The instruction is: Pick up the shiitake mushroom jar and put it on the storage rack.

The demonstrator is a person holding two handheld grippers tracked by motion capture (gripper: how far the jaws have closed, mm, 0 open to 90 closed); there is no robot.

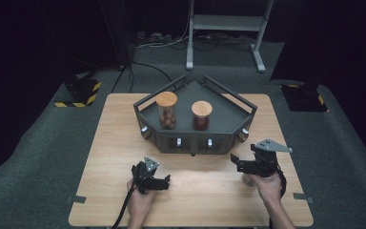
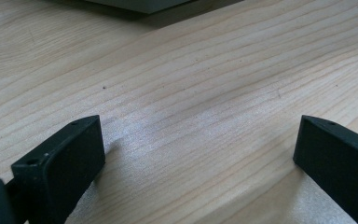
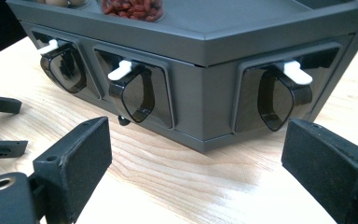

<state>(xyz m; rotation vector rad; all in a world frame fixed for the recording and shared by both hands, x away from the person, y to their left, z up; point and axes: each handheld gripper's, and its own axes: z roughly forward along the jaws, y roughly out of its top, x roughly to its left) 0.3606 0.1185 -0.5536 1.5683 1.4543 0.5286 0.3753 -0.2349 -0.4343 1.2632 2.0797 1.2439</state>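
Wooden tabletop [image 1: 105, 157] carries a dark grey angular dispenser rack [image 1: 195, 136] at about 12 o'clock from the two grippers, set toward the far half. On the rack's top tray stand two clear jars with round wooden lids: a taller jar of brown nuts [image 1: 166, 110] at 11 o'clock and a shorter jar of red beans [image 1: 201, 116] just to its right, apart from each other.

Left gripper [image 1: 164, 182] sits low over bare tabletop at 7 o'clock from the rack, well apart from it; jaws spread wide, nothing between them, wood grain visible in the gap in the left gripper view [image 2: 200, 154].

Right gripper [image 1: 236, 162] is at 5 o'clock from the rack, near its front face. Jaws spread, holding nothing [image 3: 196, 172]. Right gripper view looks straight at the rack's front panels: three dark scoop-shaped spouts, each topped by a white lever [image 3: 120, 70]. The red-bean jar's base shows at 12 o'clock.
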